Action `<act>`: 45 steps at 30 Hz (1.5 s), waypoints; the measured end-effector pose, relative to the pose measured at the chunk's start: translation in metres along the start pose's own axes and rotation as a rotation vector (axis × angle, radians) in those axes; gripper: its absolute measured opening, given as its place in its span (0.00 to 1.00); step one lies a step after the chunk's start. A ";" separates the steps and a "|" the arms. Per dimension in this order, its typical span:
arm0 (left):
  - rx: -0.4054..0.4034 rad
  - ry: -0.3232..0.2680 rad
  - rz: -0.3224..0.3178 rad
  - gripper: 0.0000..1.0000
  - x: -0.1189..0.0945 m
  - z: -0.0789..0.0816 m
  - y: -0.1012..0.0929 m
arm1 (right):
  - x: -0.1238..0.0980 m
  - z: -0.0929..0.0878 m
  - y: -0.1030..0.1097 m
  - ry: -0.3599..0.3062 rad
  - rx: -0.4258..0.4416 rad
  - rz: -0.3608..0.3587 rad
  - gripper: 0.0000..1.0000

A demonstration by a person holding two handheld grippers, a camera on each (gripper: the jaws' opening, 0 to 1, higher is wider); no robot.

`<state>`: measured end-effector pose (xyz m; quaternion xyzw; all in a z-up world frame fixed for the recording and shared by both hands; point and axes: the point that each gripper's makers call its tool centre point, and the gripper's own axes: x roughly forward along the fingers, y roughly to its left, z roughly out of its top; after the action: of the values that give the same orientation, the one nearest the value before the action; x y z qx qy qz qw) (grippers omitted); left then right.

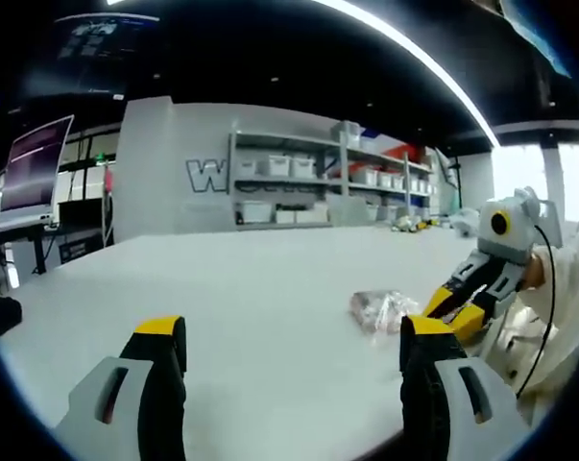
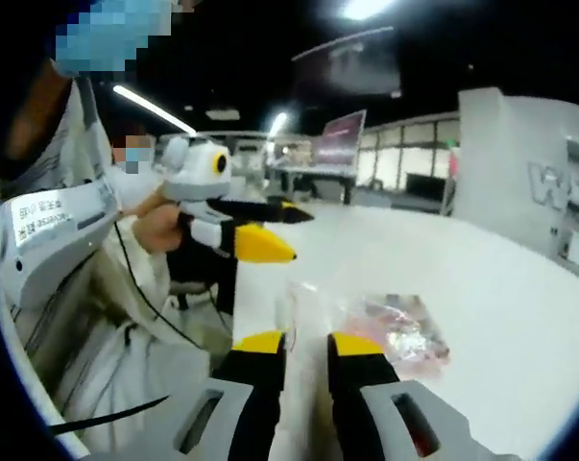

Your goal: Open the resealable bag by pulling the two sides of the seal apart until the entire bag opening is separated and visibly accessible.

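A small clear resealable bag (image 1: 383,309) with pinkish contents lies flat on the white table (image 1: 270,259). In the left gripper view my left gripper (image 1: 291,331) stands wide open, low over the table, with the bag just ahead of its right jaw. My right gripper (image 1: 454,305) comes in from the right, its yellow tips at the bag's right edge. In the right gripper view the bag (image 2: 397,331) lies just ahead and to the right. The right gripper (image 2: 306,344) has its jaws a narrow gap apart, the bag's clear edge at the gap. The left gripper (image 2: 281,230) hovers open beyond.
Grey shelves with white bins (image 1: 308,178) stand along the far wall. A monitor on a stand (image 1: 35,163) is at the far left, and a dark object (image 1: 1,312) sits at the table's left edge. The person's white sleeve (image 2: 68,279) is close on the left.
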<state>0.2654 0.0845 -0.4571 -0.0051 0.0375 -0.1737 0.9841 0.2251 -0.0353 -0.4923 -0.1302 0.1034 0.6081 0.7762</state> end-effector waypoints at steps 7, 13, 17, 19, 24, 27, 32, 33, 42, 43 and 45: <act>-0.012 -0.005 -0.005 0.91 0.000 0.001 0.000 | -0.008 0.007 0.007 -0.013 0.013 -0.003 0.17; -0.013 -0.030 -0.014 0.91 -0.001 0.007 -0.003 | -0.015 0.030 0.013 -0.094 0.065 -0.015 0.17; -0.024 -0.027 -0.019 0.91 -0.001 0.004 -0.004 | -0.017 0.044 0.011 -0.123 0.027 -0.075 0.17; -0.020 -0.022 -0.021 0.91 -0.001 0.002 -0.005 | -0.015 0.042 0.010 -0.086 -0.026 -0.106 0.17; -0.023 -0.026 -0.024 0.91 -0.002 0.001 -0.007 | -0.003 0.034 0.019 0.046 -0.208 -0.132 0.16; -0.025 -0.021 -0.033 0.91 -0.004 0.001 -0.009 | 0.006 0.030 0.020 0.124 -0.314 -0.134 0.16; -0.027 -0.033 -0.035 0.91 -0.007 0.003 -0.009 | 0.012 0.033 0.018 0.149 -0.332 -0.126 0.15; -0.028 -0.035 -0.036 0.91 -0.008 0.003 -0.009 | 0.012 0.032 0.018 0.156 -0.330 -0.123 0.15; -0.041 -0.049 -0.054 0.91 -0.010 0.005 -0.013 | 0.012 0.016 0.011 0.229 -0.335 -0.124 0.13; -0.042 -0.049 -0.055 0.91 -0.010 0.005 -0.014 | 0.012 0.017 0.010 0.231 -0.337 -0.127 0.13; -0.045 -0.046 -0.058 0.91 -0.010 0.004 -0.014 | 0.012 0.019 0.009 0.229 -0.340 -0.134 0.13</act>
<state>0.2513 0.0746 -0.4522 -0.0323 0.0184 -0.2010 0.9789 0.2193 -0.0166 -0.4792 -0.3340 0.0779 0.5453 0.7648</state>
